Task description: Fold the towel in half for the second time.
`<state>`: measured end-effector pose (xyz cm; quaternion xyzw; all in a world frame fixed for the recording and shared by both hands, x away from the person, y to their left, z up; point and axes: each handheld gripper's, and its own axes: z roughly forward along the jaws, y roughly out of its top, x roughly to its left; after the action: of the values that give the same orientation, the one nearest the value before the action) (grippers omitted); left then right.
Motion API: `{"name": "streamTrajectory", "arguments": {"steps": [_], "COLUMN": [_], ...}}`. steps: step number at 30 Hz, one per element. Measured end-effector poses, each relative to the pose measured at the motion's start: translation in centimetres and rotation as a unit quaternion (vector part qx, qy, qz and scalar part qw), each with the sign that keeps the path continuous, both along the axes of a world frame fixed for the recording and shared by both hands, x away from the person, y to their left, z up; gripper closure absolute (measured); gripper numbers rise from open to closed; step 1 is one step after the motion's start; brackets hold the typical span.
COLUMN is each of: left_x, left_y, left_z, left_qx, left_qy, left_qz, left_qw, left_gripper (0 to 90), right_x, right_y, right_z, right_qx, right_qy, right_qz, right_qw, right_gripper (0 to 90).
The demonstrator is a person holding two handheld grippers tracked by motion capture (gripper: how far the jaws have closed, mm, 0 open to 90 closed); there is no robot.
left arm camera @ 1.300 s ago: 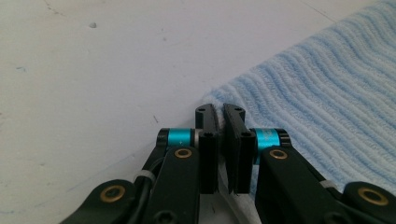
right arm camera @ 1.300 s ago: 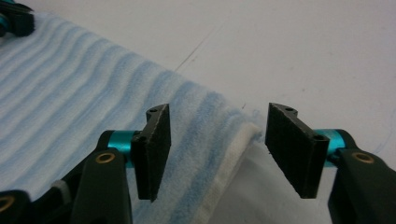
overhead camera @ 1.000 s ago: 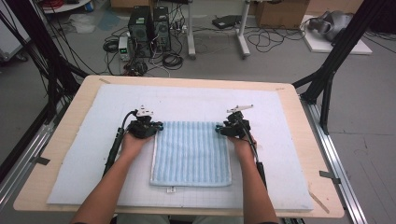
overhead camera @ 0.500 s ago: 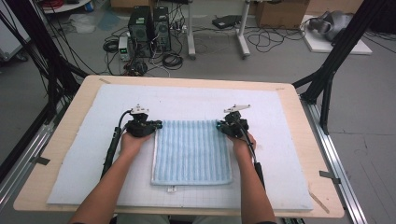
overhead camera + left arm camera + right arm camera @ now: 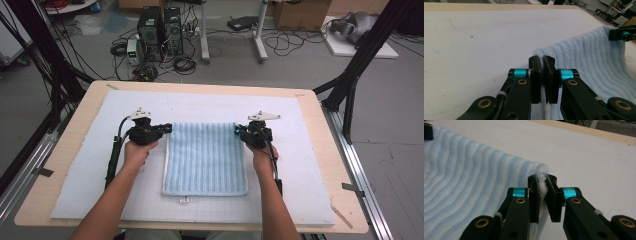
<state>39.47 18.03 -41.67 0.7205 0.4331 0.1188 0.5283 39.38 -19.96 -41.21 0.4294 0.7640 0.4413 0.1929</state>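
Observation:
A light blue ribbed towel [image 5: 205, 159] lies folded on the white mat, its far edge lifted a little. My left gripper [image 5: 167, 128] is shut on the towel's far left corner [image 5: 541, 53], with the cloth pinched between the black jaws. My right gripper [image 5: 238, 130] is shut on the far right corner [image 5: 542, 170], where a tuft of cloth sticks up above the jaws. In the left gripper view the right gripper [image 5: 622, 34] shows at the towel's other corner. The towel [image 5: 461, 180] sags between the two grippers.
The white mat [image 5: 310, 165] covers most of the wooden table [image 5: 320, 105]. Black frame posts stand at the left [image 5: 50, 65] and right [image 5: 360, 55]. Computers [image 5: 160, 25] and cables sit on the floor beyond the table.
Both grippers have moved a little away from me with the towel's far corners, and the far edge now lies farther up the mat.

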Motion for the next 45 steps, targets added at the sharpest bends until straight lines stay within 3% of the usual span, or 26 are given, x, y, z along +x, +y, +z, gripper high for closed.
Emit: {"name": "streamTrajectory", "arguments": {"steps": [7, 15, 20, 29, 31, 34, 36, 40, 43, 45], "left_x": [-1.2, -3.1, -4.6, -5.8, -6.2, -7.0, -7.6, -8.8, -9.4, -10.0], "left_y": [0.0, 0.5, 0.5, 0.4, 0.6, 0.7, 0.7, 0.8, 0.8, 0.7], "left_z": [1.1, 1.3, 1.3, 1.9, 1.7, 1.2, 1.2, 1.1, 0.8, 0.5], "left_qx": [-0.002, -0.003, -0.02, -0.008, -0.015, -0.01, 0.01, -0.003, 0.012, 0.009], "left_qy": [-0.005, -0.007, -0.019, -0.034, -0.035, -0.033, -0.036, -0.039, -0.034, -0.036], "left_qz": [-0.024, -0.035, -0.043, -0.06, -0.06, -0.064, -0.069, -0.071, -0.077, -0.078], "left_qw": [0.9997, 0.9994, 0.9987, 0.9976, 0.9975, 0.9973, 0.9969, 0.9967, 0.9964, 0.9963], "left_gripper": [84.5, 84.6, 84.6, 84.5, 84.5, 84.4, 84.1, 84.2, 83.9, 83.8], "right_x": [-1.3, -3.1, -4.0, -6.3, -6.8, -7.4, -7.9, -9.2, -10.1, -10.6], "right_y": [-0.4, -0.6, -0.5, -1.3, -1.4, -1.5, -1.5, -1.6, -1.7, -1.7], "right_z": [0.7, 1.6, 1.9, 1.3, 1.2, 1.2, 1.0, 0.5, 0.1, -0.1], "right_qx": [0.013, 0.019, 0.017, 0.022, 0.022, 0.027, 0.026, 0.019, 0.015, 0.011], "right_qy": [-0.007, -0.021, -0.028, -0.033, -0.032, -0.038, -0.037, -0.039, -0.038, -0.034], "right_qz": [0.017, 0.027, 0.037, 0.043, 0.044, 0.049, 0.052, 0.058, 0.06, 0.061], "right_qw": [0.9997, 0.9992, 0.9988, 0.9983, 0.9982, 0.9977, 0.9976, 0.9974, 0.9974, 0.9975], "right_gripper": [81.9, 81.8, 81.8, 81.6, 81.5, 81.3, 81.0, 80.9, 80.9, 80.8]}}
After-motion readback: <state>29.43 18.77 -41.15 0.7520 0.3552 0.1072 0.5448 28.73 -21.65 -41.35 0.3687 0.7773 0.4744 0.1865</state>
